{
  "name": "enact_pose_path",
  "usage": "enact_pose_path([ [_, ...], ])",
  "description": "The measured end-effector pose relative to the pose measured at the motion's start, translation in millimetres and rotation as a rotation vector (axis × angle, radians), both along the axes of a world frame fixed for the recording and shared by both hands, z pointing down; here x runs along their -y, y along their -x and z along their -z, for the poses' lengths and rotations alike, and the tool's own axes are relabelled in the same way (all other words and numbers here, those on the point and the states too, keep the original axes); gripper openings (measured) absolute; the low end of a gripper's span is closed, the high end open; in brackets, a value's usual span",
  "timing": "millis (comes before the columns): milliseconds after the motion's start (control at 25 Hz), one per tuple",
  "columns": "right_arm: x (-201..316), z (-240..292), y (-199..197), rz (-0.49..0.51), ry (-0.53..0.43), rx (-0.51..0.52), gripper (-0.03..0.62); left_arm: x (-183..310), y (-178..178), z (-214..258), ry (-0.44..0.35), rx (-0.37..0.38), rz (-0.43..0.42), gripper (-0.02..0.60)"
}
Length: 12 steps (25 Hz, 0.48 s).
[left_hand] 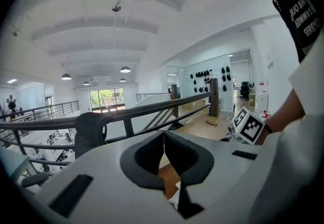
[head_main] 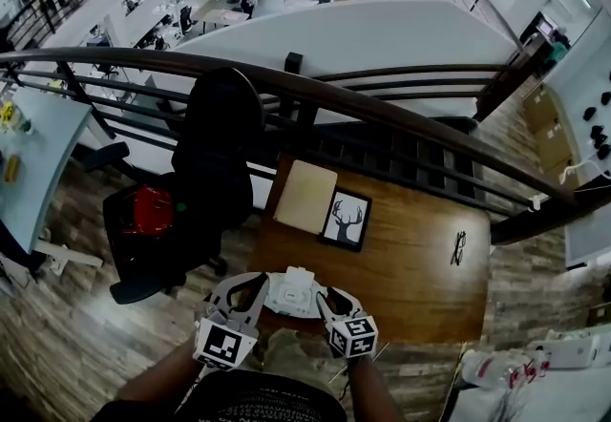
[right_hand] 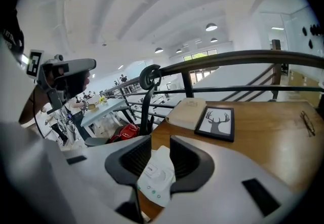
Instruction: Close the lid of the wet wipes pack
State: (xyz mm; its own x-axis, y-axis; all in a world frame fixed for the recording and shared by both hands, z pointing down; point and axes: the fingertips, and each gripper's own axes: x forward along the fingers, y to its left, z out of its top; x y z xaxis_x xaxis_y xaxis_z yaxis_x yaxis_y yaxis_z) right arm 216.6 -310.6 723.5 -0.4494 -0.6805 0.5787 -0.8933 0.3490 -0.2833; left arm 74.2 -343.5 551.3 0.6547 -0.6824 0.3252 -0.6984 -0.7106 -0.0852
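Head view: the wet wipes pack [head_main: 292,296] lies at the desk's [head_main: 410,267] near edge, its long axis running from left gripper [head_main: 256,288] to right gripper [head_main: 329,301]; left gripper view: jaws meet at the tips, empty, pack just below; right gripper view: jaws half apart, seemingly clamped on the pack's end, lid face up; the free left looks best placed to press.

White wipes pack [head_main: 292,294], brown table [head_main: 410,277]
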Motion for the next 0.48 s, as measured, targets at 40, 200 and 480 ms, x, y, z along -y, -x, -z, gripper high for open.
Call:
enact_pose_path([
  [40, 1, -7, 2, 0.005, 0.010, 0.004, 0.121, -1, -2, -2, 0.000, 0.011, -0.007, 0.028],
  [200, 5, -33, 12, 0.037, 0.040, 0.005, 0.121, -7, -9, -9, 0.001, 0.027, -0.033, 0.028],
  [480, 12, -79, 18, 0.051, 0.109, 0.001, 0.143, -9, -2, -23, 0.034, 0.036, -0.009, 0.028],
])
